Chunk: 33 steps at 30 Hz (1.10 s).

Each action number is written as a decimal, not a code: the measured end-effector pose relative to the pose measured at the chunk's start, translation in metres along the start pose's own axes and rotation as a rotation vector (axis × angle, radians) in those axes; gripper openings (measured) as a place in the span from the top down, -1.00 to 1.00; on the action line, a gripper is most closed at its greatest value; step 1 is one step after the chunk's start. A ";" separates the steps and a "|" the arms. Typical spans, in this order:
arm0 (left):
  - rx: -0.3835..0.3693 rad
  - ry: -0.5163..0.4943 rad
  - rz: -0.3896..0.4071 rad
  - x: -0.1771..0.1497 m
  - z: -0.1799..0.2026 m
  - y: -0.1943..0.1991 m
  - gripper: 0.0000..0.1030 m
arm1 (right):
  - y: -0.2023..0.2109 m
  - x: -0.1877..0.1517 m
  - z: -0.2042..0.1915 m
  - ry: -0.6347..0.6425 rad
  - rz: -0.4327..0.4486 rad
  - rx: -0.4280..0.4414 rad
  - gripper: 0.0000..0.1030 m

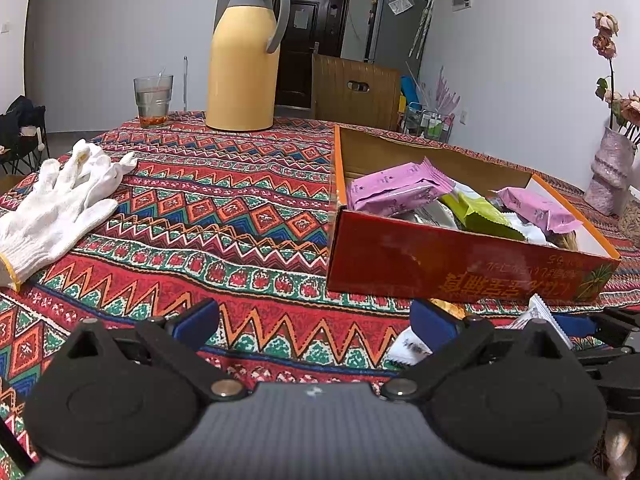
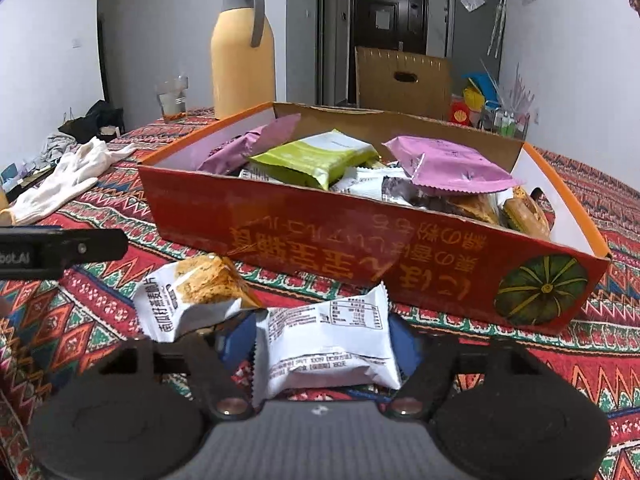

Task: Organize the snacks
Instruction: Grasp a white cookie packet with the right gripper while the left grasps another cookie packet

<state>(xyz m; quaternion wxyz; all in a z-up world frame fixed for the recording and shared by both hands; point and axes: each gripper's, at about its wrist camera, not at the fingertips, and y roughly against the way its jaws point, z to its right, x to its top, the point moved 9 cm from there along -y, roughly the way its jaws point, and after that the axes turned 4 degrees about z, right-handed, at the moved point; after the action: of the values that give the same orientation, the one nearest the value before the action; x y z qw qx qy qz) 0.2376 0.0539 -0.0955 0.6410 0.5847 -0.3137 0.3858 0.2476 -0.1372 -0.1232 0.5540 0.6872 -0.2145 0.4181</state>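
1. Left wrist view: the left tongs [image 1: 314, 322] stand wide apart over the patterned table [image 1: 224, 216], with nothing between the blue pads; they take no part in the step in hand. The red box [image 1: 460, 268] sits just beyond them to the right. In it I count two pink packets [image 1: 394, 190], one green packet [image 1: 482, 212] and bits of white and silver wrappers too jumbled to count. A white wrapper edge [image 1: 540, 314] lies on the table in front of the box, beside a dark tip at the right edge that I take for the right tongs. Also on the table: one pair of white gloves [image 1: 60, 204], one yellow jug [image 1: 244, 60], one glass [image 1: 154, 98], one vase [image 1: 610, 172].

2. Right wrist view: the right tongs [image 2: 322, 338] bracket the white snack packet [image 2: 328, 340] lying on the table just before the box wall; both pads seem to press its sides, so I judge it gripped. One second loose packet, with an orange cracker picture [image 2: 192, 296], lies touching it on the left. Two snacks remain outside the box.

3. Step in hand, as I judge it: picking up the white packet. Next it must be lifted clear of the box's near wall, carried over the pile and let go, without dragging its neighbour along.
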 end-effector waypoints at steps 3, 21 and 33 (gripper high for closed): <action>-0.001 -0.001 0.002 0.000 0.001 0.000 -1.00 | 0.005 -0.001 0.000 0.001 0.004 0.011 -0.02; 0.012 -0.052 -0.033 0.000 0.010 -0.001 -1.00 | 0.060 -0.004 0.042 -0.142 0.152 -0.073 0.24; -0.018 -0.158 -0.032 0.006 0.060 0.001 -1.00 | 0.078 -0.012 0.094 -0.223 0.213 -0.179 0.22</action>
<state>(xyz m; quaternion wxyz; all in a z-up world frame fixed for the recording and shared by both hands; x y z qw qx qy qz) 0.2428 -0.0049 -0.0824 0.6255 0.6127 -0.3571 0.3252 0.2134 -0.2502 -0.0905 0.5381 0.6507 -0.3826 0.3749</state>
